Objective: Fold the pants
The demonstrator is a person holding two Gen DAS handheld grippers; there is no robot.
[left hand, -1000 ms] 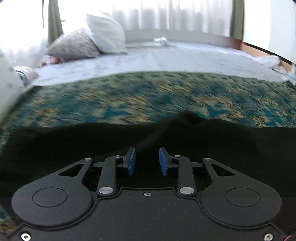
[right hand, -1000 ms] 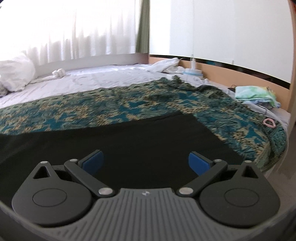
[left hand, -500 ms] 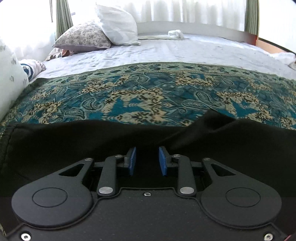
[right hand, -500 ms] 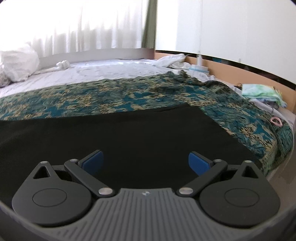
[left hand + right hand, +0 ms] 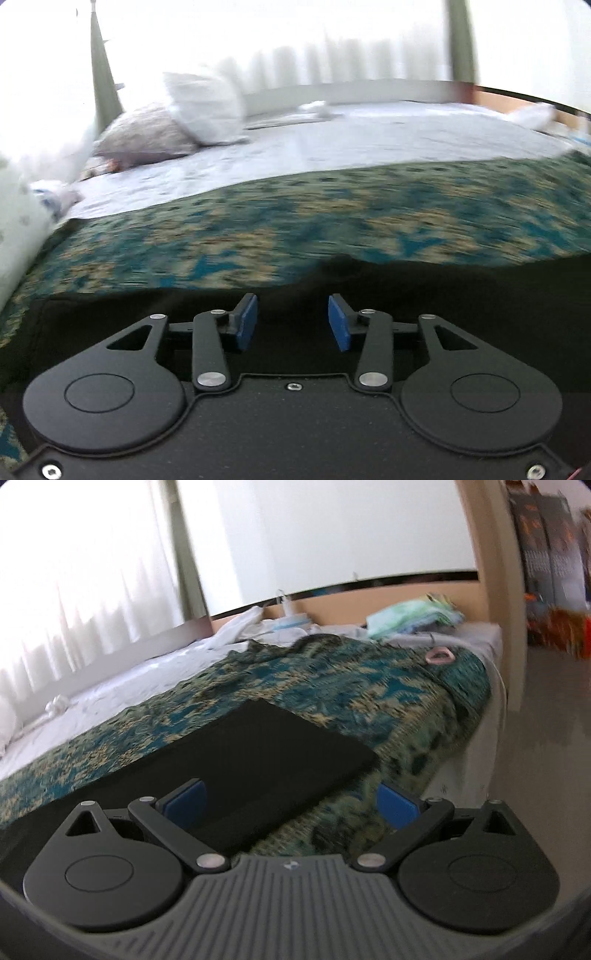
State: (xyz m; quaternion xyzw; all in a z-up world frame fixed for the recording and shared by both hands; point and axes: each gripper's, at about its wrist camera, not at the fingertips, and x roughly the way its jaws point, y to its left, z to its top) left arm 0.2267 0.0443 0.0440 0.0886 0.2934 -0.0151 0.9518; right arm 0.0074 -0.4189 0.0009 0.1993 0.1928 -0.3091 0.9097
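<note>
pants: black pants point(image 5: 280, 753) are laid flat on the patterned teal bedspread point(image 5: 354, 690), along the near edge of the bed; the squared-off end is seen toward the bed's right corner (pretty blurry shots, btw)

left tongs: the left tongs point(image 5: 291, 322) are released, jaws have just been opening, nothing is pinched between the blue pads point(image 5: 246, 323); black fabric point(image 5: 461, 280) is seen under and past them, with a small raised wrinkle at its far edge

right tongs: the right tongs point(image 5: 291, 805) are spread wide and nothing is gripped; they're held over the pants' end and the bedspread at the near edge

bed: a white sheet point(image 5: 351, 136) is seen beyond the bedspread, pillows point(image 5: 199, 107) piled at the far left corner

far right edge: folded light-green cloth point(image 5: 410, 618) and a small pink ring point(image 5: 439, 655) are left there
</note>
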